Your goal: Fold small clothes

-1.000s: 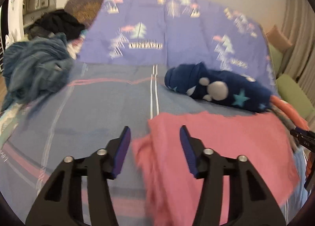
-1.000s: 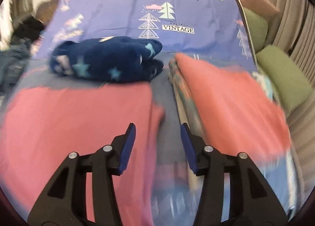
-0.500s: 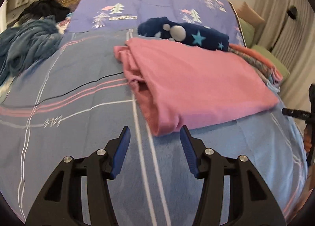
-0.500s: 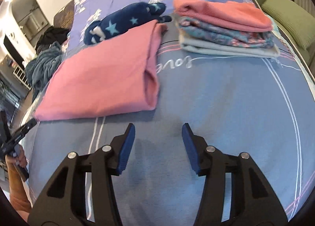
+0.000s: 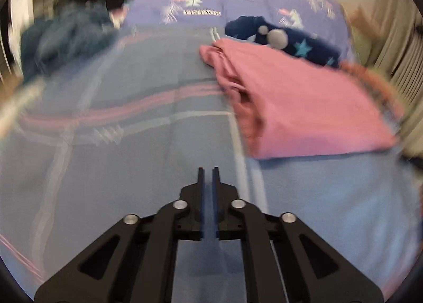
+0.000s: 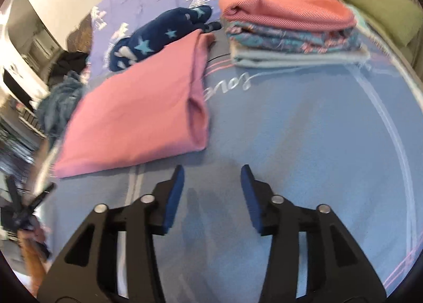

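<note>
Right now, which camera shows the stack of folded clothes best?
The right wrist view. There the stack is whole and fairly sharp: a pink piece on top, a patterned one under it, pale blue at the bottom. The left wrist view shows only a blurred orange-pink edge behind the pink garment.

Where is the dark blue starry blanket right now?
In the right wrist view, the dark blue starry blanket lies on the bed at upper left, touching the far edge of the folded pink cloth, left of the stack of folded clothes.
</note>
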